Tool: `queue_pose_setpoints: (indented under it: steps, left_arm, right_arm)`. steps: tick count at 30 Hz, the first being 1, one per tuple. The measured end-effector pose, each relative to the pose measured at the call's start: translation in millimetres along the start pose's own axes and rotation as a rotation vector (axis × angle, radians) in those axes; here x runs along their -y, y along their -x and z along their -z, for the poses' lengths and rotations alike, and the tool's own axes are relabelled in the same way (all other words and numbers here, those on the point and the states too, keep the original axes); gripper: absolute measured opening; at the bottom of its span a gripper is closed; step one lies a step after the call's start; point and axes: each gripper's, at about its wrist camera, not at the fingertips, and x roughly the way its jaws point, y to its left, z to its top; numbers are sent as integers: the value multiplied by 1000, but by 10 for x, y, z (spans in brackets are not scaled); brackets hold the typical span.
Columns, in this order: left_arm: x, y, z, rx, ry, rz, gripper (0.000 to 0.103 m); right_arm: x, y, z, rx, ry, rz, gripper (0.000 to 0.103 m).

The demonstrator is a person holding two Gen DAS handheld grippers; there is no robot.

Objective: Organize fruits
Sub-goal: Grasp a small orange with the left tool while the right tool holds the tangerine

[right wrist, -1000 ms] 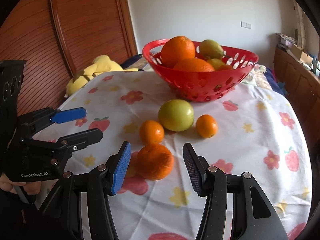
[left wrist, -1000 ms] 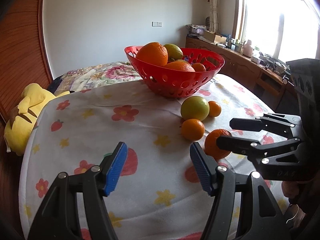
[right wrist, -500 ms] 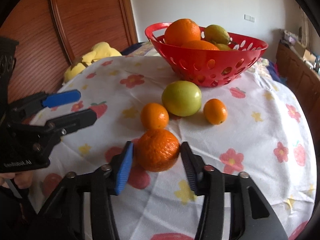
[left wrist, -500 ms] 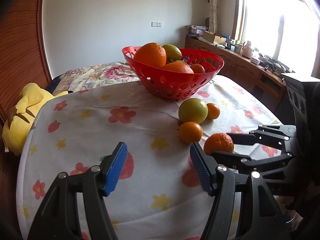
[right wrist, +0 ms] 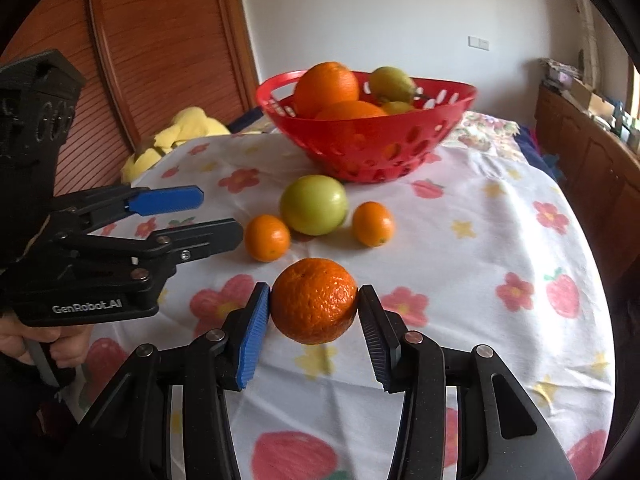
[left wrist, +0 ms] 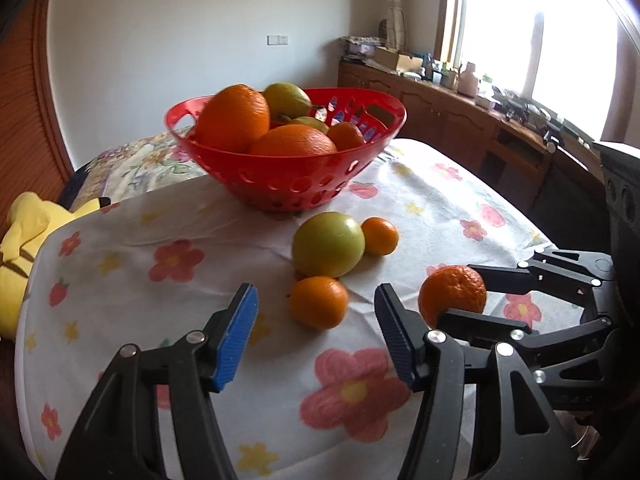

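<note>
My right gripper (right wrist: 314,312) is shut on a bumpy orange (right wrist: 314,300) and holds it just above the flowered tablecloth; the orange also shows in the left wrist view (left wrist: 452,294). My left gripper (left wrist: 316,320) is open and empty, with a small orange (left wrist: 319,307) just beyond its fingers. A green apple (left wrist: 328,244) and another small orange (left wrist: 380,236) lie behind it. A red basket (left wrist: 352,176) holds oranges and pears at the table's far side. The same fruits show in the right wrist view: apple (right wrist: 313,205), small oranges (right wrist: 267,238) (right wrist: 373,224), basket (right wrist: 440,136).
A yellow plush toy (left wrist: 20,248) lies off the table's left edge, by a wooden shutter door (right wrist: 160,60). A wooden sideboard (left wrist: 480,128) with clutter stands under the window at the right. A floral bed cover (left wrist: 132,164) lies behind the table.
My right gripper has closed onto the bumpy orange and lifted it slightly. My left gripper has moved forward toward the loose fruits and stays open.
</note>
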Motion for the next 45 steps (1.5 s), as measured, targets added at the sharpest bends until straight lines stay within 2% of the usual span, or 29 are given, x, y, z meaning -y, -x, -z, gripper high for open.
queue_pose_setpoints:
  steps: [8,19,23,29,32,45]
  left_arm:
    - [115,-202,-93,-54,-35,5,57]
    - [70,-407,-34,-107,-30,17,57]
    - [57,-464,12,-125,-36,20,51]
    - [23,-470,5,-123,-30,28,49]
    - [-7,-474,22,-128,-22,33,40]
    - [-18,-457,17,-118,-6,34,39]
  right_arm:
    - [126,46,55,9,-15,17,46]
    - [216,-18,41,-5,-11,28,46]
    - [207,-83,47,-20,0,35,46]
    - [236,-134,38,-40,-9,23,46]
    - [228,-134,35,-41,1,25,46]
    - [272,-145,51,-47,-8,-3,46]
